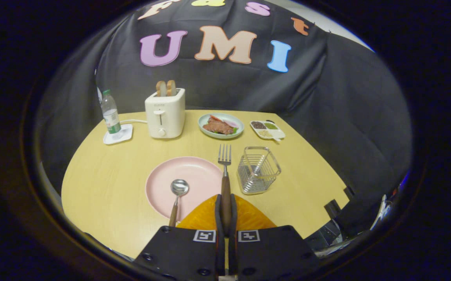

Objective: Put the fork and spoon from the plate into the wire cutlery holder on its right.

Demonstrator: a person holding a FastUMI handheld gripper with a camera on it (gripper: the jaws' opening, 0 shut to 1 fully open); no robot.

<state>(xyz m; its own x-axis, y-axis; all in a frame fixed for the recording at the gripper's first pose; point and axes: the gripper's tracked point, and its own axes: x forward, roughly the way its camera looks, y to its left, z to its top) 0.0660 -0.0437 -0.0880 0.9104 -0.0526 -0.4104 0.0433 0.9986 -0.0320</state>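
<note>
A pale wooden desk (104, 183) stands before the booth's black cloth wall. Near its middle lies a pink plate (194, 173), and just to the plate's right, apart from it, stands the wire cutlery holder (258, 169), upright, with nothing showing inside it. The tool (225, 208) is closed on the fork (224, 171): both fingers press on the fork's wooden handle, one on each side, and the metal neck and tines stick out ahead of them, pointing away from the camera. The tines show between the plate's right rim and the holder; whether the fork is lifted off the desk I cannot tell. The spoon (178, 197) lies on the plate to the left of the fingers, bowl facing up near the plate's centre, wooden handle running back over the near rim. Well beyond, along the far side of the desk, stand a water bottle (110, 112) on a white coaster (118, 134), a white toaster (165, 113) with two slices of bread (165, 88) sticking up, a light plate of food (221, 125), and a small divided dish (267, 129) with portions in its compartments.
</note>
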